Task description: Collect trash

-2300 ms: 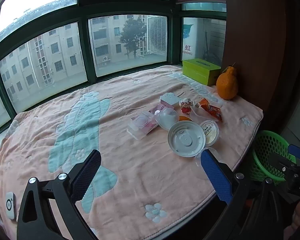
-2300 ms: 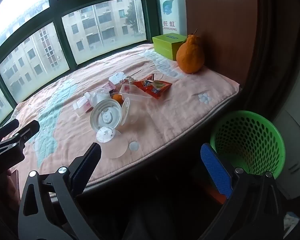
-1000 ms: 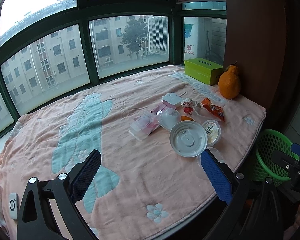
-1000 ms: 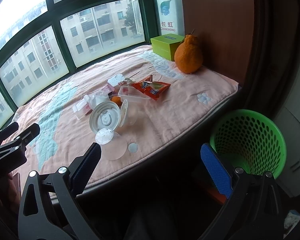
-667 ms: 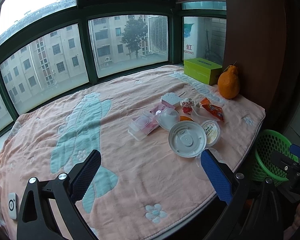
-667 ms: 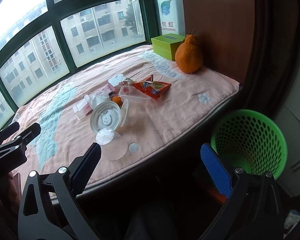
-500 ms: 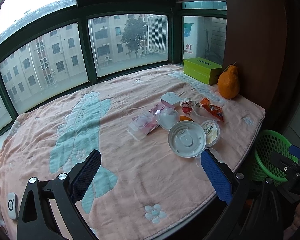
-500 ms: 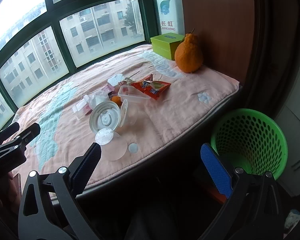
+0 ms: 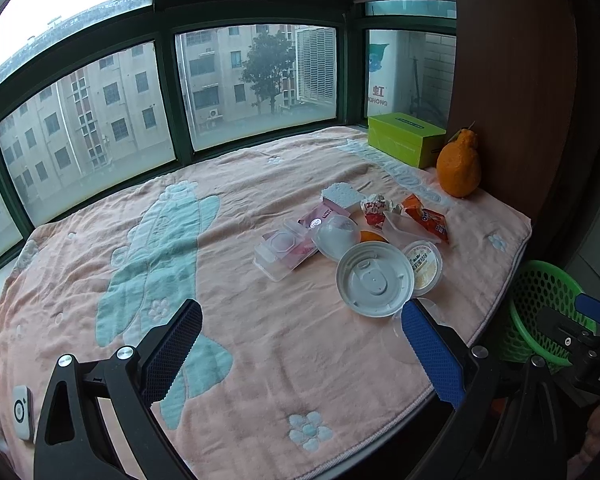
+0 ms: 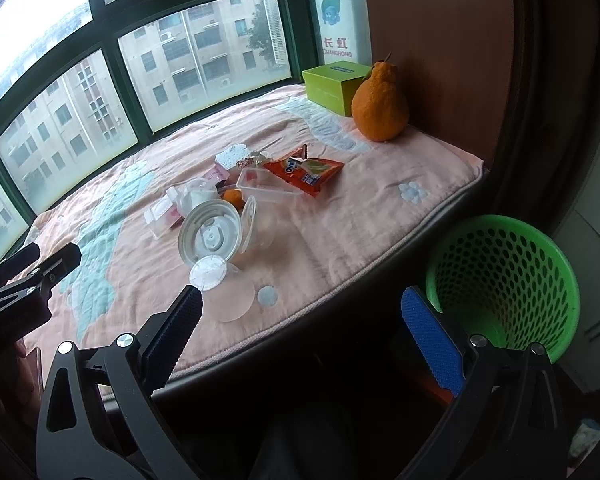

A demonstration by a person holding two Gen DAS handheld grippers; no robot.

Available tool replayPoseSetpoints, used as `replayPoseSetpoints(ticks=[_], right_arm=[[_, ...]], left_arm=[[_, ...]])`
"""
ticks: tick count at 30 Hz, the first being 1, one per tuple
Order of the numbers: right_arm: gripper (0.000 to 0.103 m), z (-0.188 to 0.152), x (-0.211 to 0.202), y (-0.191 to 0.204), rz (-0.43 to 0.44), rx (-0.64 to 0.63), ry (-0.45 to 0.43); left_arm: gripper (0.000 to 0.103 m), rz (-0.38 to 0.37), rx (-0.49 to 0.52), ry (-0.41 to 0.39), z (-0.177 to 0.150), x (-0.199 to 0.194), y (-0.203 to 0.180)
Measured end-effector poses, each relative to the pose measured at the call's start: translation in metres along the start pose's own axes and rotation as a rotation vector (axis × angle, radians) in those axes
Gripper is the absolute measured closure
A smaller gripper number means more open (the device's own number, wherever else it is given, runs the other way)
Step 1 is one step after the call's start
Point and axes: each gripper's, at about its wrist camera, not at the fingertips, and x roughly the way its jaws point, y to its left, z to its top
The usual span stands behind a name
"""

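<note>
A pile of trash lies on the pink blanket (image 9: 260, 344): a white round lid (image 9: 374, 278), a pudding cup (image 9: 424, 265), an orange snack wrapper (image 9: 426, 217), clear plastic boxes (image 9: 284, 250) and a candy wrapper (image 9: 374, 210). In the right wrist view the white lid (image 10: 210, 240), the orange wrapper (image 10: 306, 172) and a flat clear lid (image 10: 232, 296) show. A green mesh basket (image 10: 504, 280) stands on the floor right of the ledge; it also shows in the left wrist view (image 9: 544, 312). My left gripper (image 9: 300, 344) is open and empty above the blanket. My right gripper (image 10: 300, 328) is open and empty before the ledge.
A large orange citrus fruit (image 10: 380, 106) and a green box (image 10: 336, 80) sit at the far right by a brown wall panel (image 10: 440, 40). Windows (image 9: 140, 92) run along the back. A small white device (image 9: 22, 412) lies at the blanket's left edge.
Both grippers have only drifted slightly; the views shift a little. Nothing was picked up or moved.
</note>
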Motion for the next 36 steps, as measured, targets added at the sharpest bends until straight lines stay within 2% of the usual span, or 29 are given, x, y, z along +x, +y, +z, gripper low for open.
replayPoseSetpoints(ticks=[11,21,29,36], right_arm=[[0.005,0.006,0.011,0.000,0.013,-0.017,0.012],[0.005,0.004,0.032,0.018,0.078,-0.077,0.043],[0.009,0.000,0.060,0.044,0.137,-0.151,0.080],[0.018,-0.004,0.096,0.060,0.170,-0.181,0.140]], left_arm=[[0.006,0.011,-0.021,0.009,0.006,0.010,0.009],[0.006,0.031,-0.050,0.018,0.012,0.019,0.026],[0.006,0.047,-0.068,0.029,0.014,0.025,0.038],[0.006,0.052,-0.096,0.044,0.014,0.029,0.054]])
